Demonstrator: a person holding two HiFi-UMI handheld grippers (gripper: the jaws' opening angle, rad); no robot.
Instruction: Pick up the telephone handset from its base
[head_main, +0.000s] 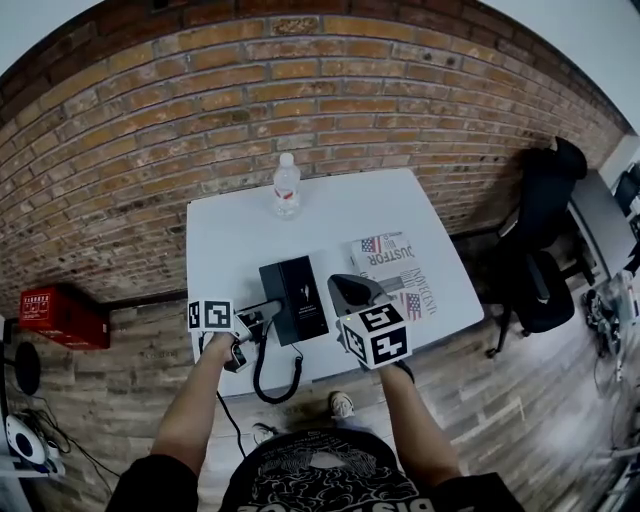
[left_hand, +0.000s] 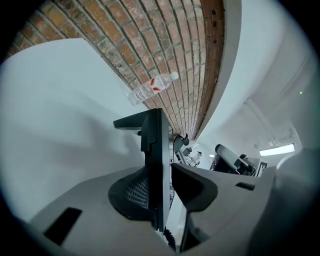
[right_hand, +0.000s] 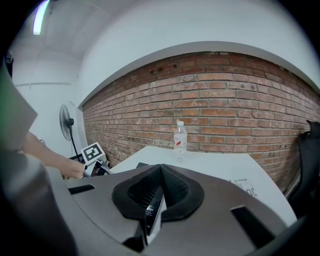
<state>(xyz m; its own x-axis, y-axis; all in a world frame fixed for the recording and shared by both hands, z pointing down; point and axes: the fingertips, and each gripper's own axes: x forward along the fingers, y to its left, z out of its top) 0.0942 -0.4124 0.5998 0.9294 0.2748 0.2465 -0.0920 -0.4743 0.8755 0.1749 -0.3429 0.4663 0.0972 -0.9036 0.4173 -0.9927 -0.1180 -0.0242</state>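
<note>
The black telephone base (head_main: 300, 295) stands near the front edge of the white table (head_main: 235, 235), and its coiled cord (head_main: 272, 385) hangs off that edge. My left gripper (head_main: 262, 312) is at the base's left side. Between its pads (left_hand: 132, 192) stands a black slab, the handset (left_hand: 156, 145), and they press on it. My right gripper (head_main: 347, 290) hovers just right of the base with its jaws closed together (right_hand: 160, 187). I see nothing held in them. The left gripper's marker cube (right_hand: 92, 152) shows at the left of the right gripper view.
A water bottle (head_main: 286, 185) stands at the table's far edge by the brick wall. A newspaper (head_main: 397, 272) lies right of the telephone. A black office chair (head_main: 540, 250) is off the table's right side. A red box (head_main: 62, 315) sits on the floor at the left.
</note>
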